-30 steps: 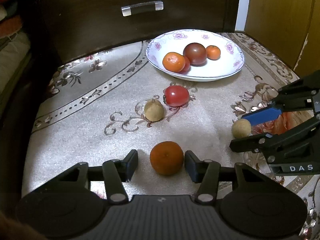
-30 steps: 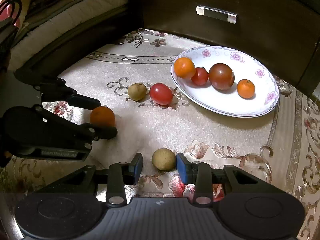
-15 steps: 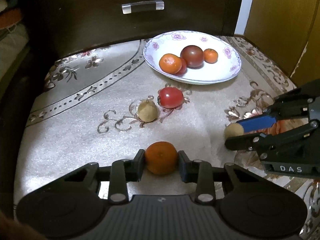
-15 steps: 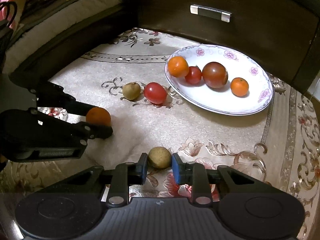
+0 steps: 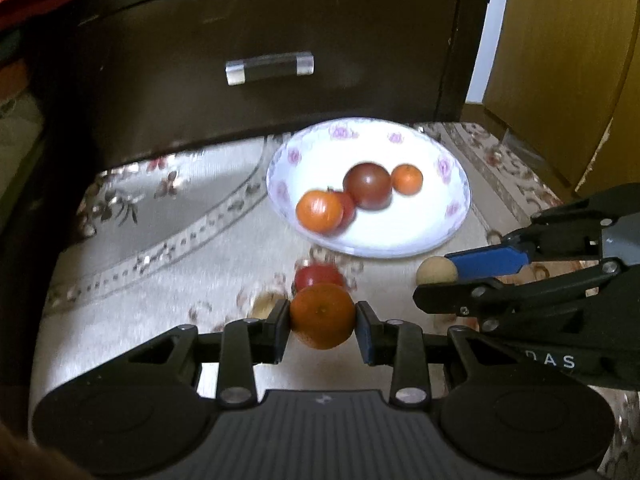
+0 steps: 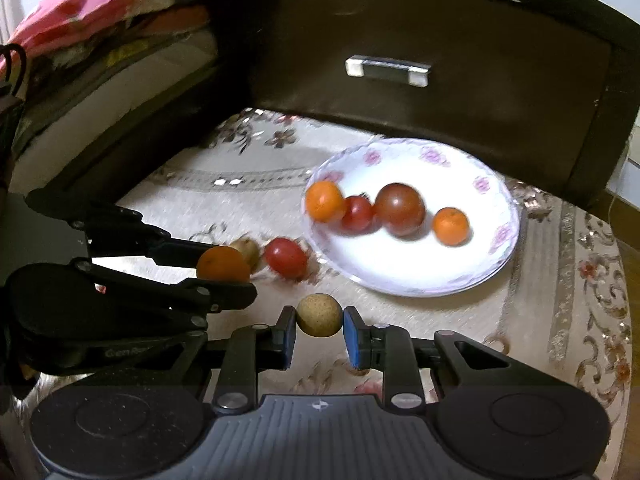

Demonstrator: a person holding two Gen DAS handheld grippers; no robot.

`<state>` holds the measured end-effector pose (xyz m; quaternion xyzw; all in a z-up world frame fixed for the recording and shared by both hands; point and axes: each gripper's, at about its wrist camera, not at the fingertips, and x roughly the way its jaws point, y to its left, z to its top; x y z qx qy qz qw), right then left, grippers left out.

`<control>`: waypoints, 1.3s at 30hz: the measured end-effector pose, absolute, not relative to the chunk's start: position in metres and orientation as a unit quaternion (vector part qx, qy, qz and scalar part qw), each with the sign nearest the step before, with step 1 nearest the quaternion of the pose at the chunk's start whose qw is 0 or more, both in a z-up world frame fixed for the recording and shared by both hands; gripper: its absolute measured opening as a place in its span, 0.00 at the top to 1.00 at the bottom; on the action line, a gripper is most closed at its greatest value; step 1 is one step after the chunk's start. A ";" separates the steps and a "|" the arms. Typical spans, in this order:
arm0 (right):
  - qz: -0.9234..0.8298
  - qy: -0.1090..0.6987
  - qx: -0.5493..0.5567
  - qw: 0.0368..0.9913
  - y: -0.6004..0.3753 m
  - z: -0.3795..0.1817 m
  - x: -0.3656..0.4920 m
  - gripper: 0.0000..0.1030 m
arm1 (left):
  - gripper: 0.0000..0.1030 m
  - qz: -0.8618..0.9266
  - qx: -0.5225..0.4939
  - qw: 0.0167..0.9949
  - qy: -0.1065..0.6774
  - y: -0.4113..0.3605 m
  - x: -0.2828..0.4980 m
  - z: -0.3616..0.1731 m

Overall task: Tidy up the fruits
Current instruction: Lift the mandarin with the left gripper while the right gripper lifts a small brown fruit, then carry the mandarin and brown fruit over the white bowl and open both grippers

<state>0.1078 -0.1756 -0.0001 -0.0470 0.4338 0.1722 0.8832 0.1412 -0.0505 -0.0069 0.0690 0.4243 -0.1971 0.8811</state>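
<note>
On a counter covered with a cream floral cloth (image 5: 132, 276), a white plate (image 5: 400, 244) with pink flowers on its rim sits in front of a dark wooden drawer (image 5: 280, 32) with a clear handle (image 5: 269, 67). Four fruits lie on the plate: an orange tangerine (image 5: 319, 211) at its near left, a red tomato (image 6: 358, 214) touching it, a dark brownish-red tomato (image 5: 367, 186) in the middle, and a small tangerine (image 5: 406, 179) to the right.

The left claw (image 5: 322, 322) pinches a large tangerine (image 5: 322, 316) between its two fingers, held up off the cloth. Just behind it, a red tomato on the cloth (image 6: 286, 258) and a small tan fruit (image 6: 247, 250) rest side by side, near the plate's front edge; both are blurred.

The right claw (image 6: 319, 326) pinches a round, speckled tan fruit (image 6: 319, 315), also clear of the cloth. Both claws are close together, the left one just left of the right, each near the plate.
</note>
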 end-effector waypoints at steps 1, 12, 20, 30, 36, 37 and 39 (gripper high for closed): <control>0.167 0.431 -0.044 0.886 -0.178 0.001 0.110 0.79 | 0.61 -0.197 0.067 0.882 0.424 -0.053 0.144 -0.006; 0.133 0.418 -0.015 0.899 -0.200 0.007 0.133 0.79 | 0.61 -0.196 0.066 0.885 0.417 -0.073 0.169 -0.006; 0.123 0.422 -0.006 0.898 -0.207 0.000 0.144 0.79 | 0.61 -0.202 0.069 0.885 0.414 -0.079 0.181 -0.009; 0.115 0.420 0.004 0.900 -0.219 -0.008 0.159 0.78 | 0.63 -0.204 0.067 0.885 0.412 -0.089 0.195 -0.012; 0.109 0.428 0.007 0.897 -0.225 -0.018 0.169 0.76 | 0.63 -0.209 0.068 0.882 0.416 -0.095 0.197 -0.019; 0.108 0.429 0.008 0.897 -0.226 -0.019 0.171 0.76 | 0.63 -0.210 0.067 0.882 0.417 -0.095 0.198 -0.019; 0.107 0.430 0.013 0.896 -0.228 -0.021 0.172 0.75 | 0.63 -0.210 0.065 0.881 0.418 -0.095 0.198 -0.020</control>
